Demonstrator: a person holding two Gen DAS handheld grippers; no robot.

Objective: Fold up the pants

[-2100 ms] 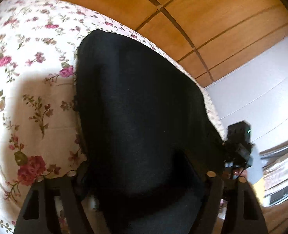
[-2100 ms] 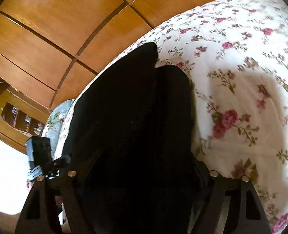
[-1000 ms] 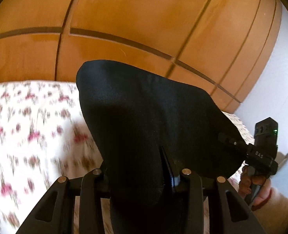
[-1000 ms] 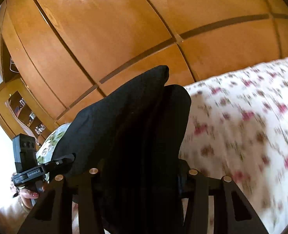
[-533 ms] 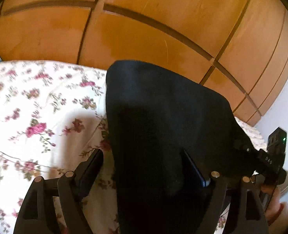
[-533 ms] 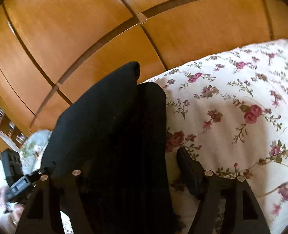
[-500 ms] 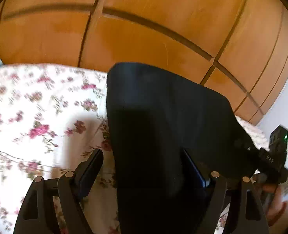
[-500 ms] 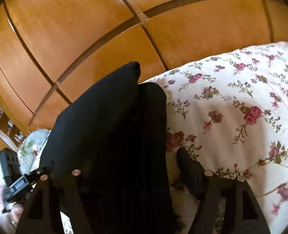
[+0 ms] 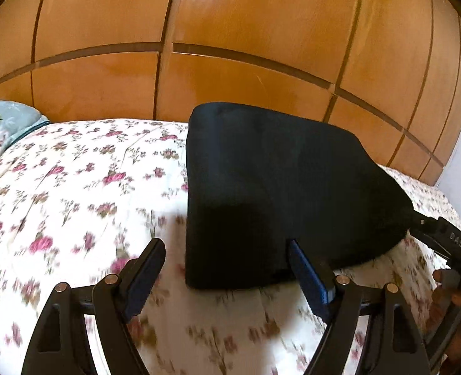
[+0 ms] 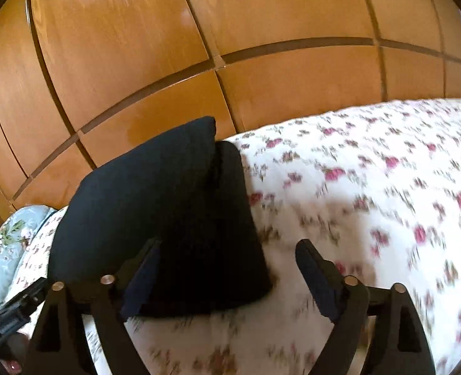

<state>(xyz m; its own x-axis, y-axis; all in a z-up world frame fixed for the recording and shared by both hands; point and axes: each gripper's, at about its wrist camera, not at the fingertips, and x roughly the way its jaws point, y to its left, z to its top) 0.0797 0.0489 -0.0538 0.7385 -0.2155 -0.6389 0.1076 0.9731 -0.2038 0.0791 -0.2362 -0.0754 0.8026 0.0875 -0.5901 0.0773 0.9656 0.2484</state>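
Black folded pants (image 9: pixel 277 193) now lie released on the floral bedspread (image 9: pixel 74 187), just ahead of my left gripper (image 9: pixel 227 268), jaws apart, and right gripper (image 10: pixel 227 268), jaws opening, empty; fold looks complete.

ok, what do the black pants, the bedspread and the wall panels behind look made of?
Black pants: soft matte knit or fleece, probably; no sheen, rounded folds. Bedspread: printed woven cotton, likely; rose pattern, fine creases. Wall panels: glossy varnished wood or veneer; light glare, dark grooves.
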